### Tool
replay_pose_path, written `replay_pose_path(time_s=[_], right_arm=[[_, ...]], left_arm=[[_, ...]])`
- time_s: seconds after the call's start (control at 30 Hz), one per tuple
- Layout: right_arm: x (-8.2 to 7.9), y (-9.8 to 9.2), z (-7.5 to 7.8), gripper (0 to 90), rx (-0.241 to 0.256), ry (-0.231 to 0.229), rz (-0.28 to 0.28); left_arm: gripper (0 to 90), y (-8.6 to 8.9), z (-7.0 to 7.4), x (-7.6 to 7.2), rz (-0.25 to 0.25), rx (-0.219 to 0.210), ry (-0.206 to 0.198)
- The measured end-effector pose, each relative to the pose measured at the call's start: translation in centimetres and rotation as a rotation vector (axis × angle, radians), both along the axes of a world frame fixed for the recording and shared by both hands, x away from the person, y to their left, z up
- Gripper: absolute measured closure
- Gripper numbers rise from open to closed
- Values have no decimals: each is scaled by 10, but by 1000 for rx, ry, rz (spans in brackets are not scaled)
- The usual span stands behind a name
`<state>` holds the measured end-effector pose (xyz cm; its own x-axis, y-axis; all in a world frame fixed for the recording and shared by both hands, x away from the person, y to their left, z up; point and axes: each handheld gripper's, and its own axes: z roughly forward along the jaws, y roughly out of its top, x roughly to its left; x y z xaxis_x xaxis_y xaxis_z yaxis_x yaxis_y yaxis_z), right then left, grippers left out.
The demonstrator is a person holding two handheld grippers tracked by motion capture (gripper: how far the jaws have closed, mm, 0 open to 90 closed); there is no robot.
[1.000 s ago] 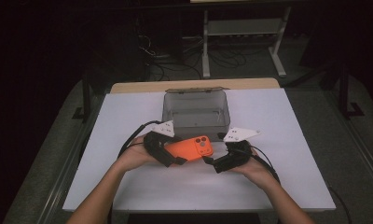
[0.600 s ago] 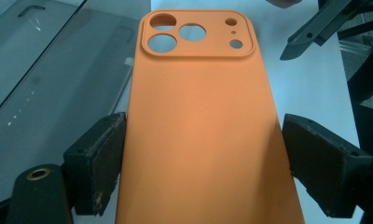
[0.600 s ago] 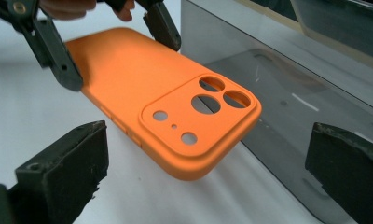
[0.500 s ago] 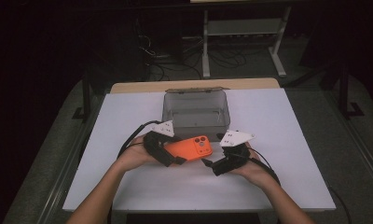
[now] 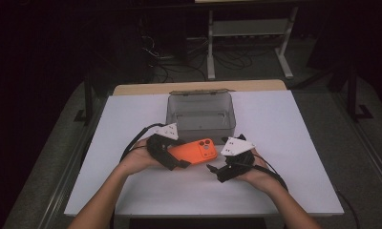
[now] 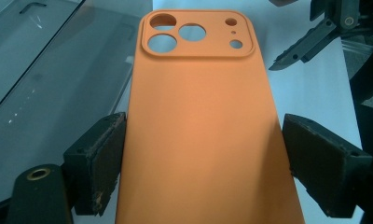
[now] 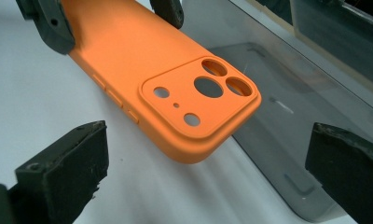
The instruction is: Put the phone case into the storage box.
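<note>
Orange and soft-looking, the silicone phone case [image 5: 195,151] is lying between the two grippers above the white table [image 5: 284,124], its lower end sitting between the left gripper's [image 6: 201,161] jaws, which are standing close along its edges; whether they are pressing it I cannot tell. The right gripper [image 7: 208,172] is hovering near the camera-cutout end with its jaws wide apart, and just beyond is sitting the clear grey plastic box [image 5: 201,110]

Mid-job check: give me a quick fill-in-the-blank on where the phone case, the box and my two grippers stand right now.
1. The phone case is coloured ____.
2. The case lies between the jaws of the ____ gripper.
3. The right gripper has its jaws ____, apart from the case.
4. The grey box lies on the far side of the case, on the ____ table.

Missing words: orange; left; open; white
</note>
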<state>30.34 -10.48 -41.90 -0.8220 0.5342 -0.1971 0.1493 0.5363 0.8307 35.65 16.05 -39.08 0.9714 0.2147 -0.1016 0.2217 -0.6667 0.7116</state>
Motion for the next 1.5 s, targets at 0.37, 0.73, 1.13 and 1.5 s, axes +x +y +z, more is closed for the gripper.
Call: replay_pose_path(time_s=[0.37, 0.73, 1.13, 1.5], right_arm=[[-3, 4, -4, 0, -68, -62, -4], [-6, 8, -7, 0, -148, -152, -3], [-9, 13, -9, 0, -219, -216, -1], [-14, 18, -11, 0, -301, -314, 6]], left_arm=[[163, 0, 0, 0, -1, 1, 1], [163, -1, 0, -1, -1, 1, 3], [163, -1, -1, -1, -6, 8, 2], [163, -1, -1, -1, -4, 7, 4]])
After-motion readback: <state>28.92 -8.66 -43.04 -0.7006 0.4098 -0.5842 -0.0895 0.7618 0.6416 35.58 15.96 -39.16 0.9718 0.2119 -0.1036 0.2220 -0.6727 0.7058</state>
